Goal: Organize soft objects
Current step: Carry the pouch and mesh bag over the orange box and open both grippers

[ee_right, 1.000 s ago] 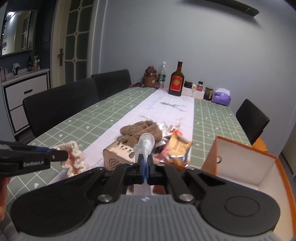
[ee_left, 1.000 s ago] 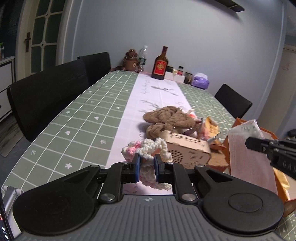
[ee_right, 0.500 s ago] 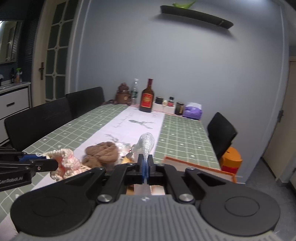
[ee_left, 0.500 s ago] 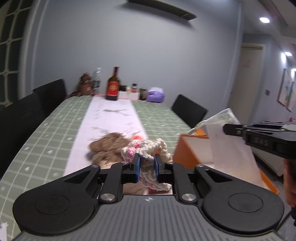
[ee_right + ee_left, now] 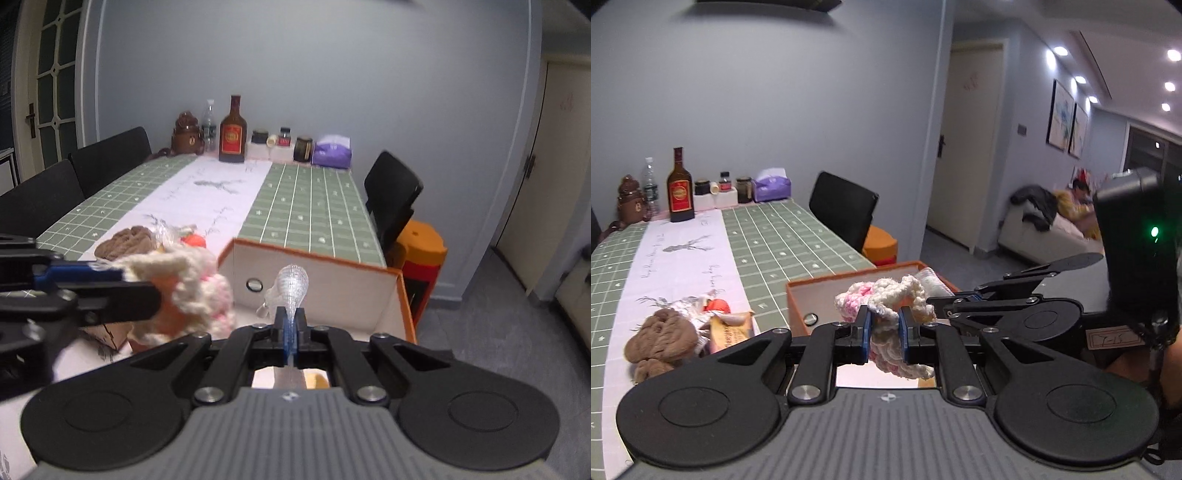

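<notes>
Your left tool (image 5: 883,334) is clamping a cream-and-pink crocheted piece (image 5: 886,308) between its blue pads, jaws narrow around the yarn, the bundle bulging above and hanging below the fingertips. You are holding it in the air at the near left corner of the orange box (image 5: 857,275), which is sitting open at the right edge of the surface (image 5: 798,236).

Your right tool (image 5: 290,330) is pinching a thin clear crinkly packet (image 5: 291,284), jaws fully together on it, the rounded top standing up above the pads. It is hovering over the white inside of the box (image 5: 332,291); whether the packet is touching the box wall, you cannot tell from here.

In the right wrist view your left tool (image 5: 85,291) is coming in from the left, blurred, with the crochet (image 5: 188,284) just beside the box's left corner.

Left of the box, a brown knitted heap (image 5: 661,336) is lying on the white runner, touching a small pile of shiny snack packets (image 5: 727,325).

At the far end a dark bottle with a red label (image 5: 232,133), jars and a purple tissue pack (image 5: 331,151) are standing in a row.
</notes>
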`<state>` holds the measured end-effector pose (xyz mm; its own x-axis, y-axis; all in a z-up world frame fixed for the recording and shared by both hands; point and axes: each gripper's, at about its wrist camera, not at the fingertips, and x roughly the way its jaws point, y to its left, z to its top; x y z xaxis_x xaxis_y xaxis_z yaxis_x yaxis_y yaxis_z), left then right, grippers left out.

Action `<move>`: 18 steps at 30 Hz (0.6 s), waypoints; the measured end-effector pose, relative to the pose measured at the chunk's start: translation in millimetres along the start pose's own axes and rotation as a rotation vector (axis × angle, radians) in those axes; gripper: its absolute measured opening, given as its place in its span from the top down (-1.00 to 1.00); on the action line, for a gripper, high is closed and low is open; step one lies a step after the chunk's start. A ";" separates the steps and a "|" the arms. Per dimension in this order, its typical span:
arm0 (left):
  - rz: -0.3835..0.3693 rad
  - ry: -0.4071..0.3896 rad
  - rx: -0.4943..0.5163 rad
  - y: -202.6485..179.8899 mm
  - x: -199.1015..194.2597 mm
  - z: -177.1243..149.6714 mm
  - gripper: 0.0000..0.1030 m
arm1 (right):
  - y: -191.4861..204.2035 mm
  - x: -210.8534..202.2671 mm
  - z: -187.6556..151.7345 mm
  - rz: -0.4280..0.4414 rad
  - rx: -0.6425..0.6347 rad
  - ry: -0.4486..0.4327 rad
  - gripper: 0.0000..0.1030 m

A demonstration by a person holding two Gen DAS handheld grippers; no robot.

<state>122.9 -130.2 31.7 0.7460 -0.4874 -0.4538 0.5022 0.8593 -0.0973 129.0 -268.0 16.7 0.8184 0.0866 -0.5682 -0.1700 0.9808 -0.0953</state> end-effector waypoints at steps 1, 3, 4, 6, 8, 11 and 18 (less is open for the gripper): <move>0.002 0.020 0.008 -1.1 7.1 -2.8 0.67 | -2.0 5.2 -1.9 0.008 0.004 0.015 1.00; 0.018 0.059 0.017 -2.2 20.6 -9.2 0.67 | -4.2 16.0 -8.5 0.013 0.014 0.051 1.00; 0.026 0.076 0.022 -2.1 26.6 -11.9 0.67 | -5.3 21.5 -11.0 0.015 0.016 0.068 1.00; 0.041 0.109 0.028 -1.4 38.5 -17.4 0.67 | -7.3 33.2 -15.7 0.017 0.025 0.103 1.00; 0.039 0.139 0.029 -0.9 46.2 -21.6 0.67 | -8.8 43.2 -20.0 0.019 0.028 0.136 1.00; 0.040 0.176 0.044 -0.1 53.0 -25.7 0.66 | -12.3 50.9 -25.3 0.030 0.035 0.175 1.00; 0.042 0.200 0.049 2.7 56.8 -28.3 0.61 | -15.0 51.8 -28.5 0.028 0.026 0.204 0.87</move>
<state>154.2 -151.2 -19.4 0.6675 -0.4067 -0.6237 0.4967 0.8673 -0.0339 158.3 -283.2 -34.6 0.6851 0.0794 -0.7241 -0.1750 0.9829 -0.0578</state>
